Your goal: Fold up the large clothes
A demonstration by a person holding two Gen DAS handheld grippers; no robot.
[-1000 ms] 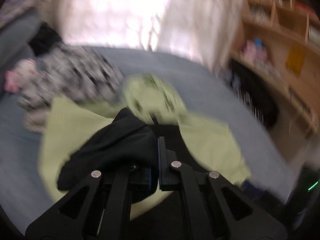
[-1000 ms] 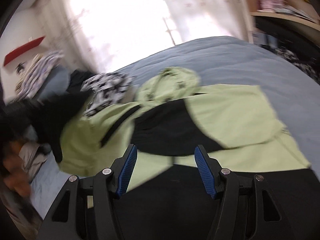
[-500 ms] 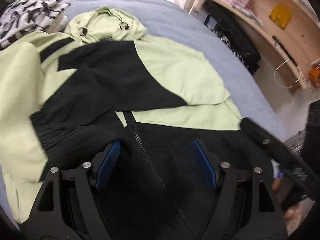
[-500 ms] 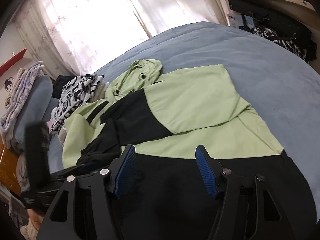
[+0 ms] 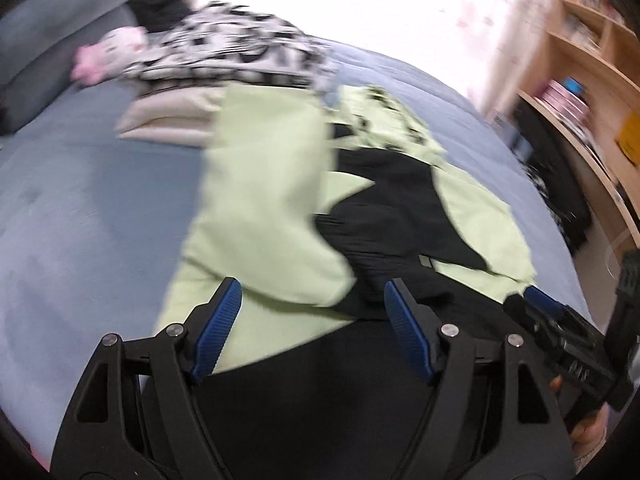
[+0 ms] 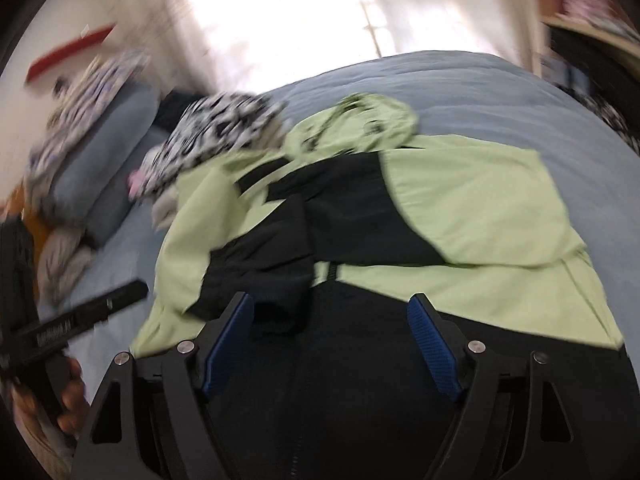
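Note:
A light green and black hooded jacket (image 5: 264,216) lies flat on the blue bed (image 5: 80,208), both sleeves folded in across its chest. It also shows in the right wrist view (image 6: 480,208), hood (image 6: 360,120) at the far end. My left gripper (image 5: 312,320) is open and empty above the jacket's lower left part. My right gripper (image 6: 332,328) is open and empty above the black hem (image 6: 340,400). The right gripper's body (image 5: 568,340) shows at the right of the left wrist view. The left gripper's body (image 6: 80,316) shows at the left of the right wrist view.
A black and white patterned garment (image 5: 232,52) and a beige folded piece (image 5: 168,120) lie at the head of the bed beside grey pillows (image 6: 108,168). Wooden shelves (image 5: 592,92) stand along the right. A bright curtained window (image 6: 300,12) is behind the bed.
My left gripper let go of the black sleeve cuff and opened; the sleeve now lies folded across the chest. Both grippers have drawn back toward the hem, and the views are blurred by motion.

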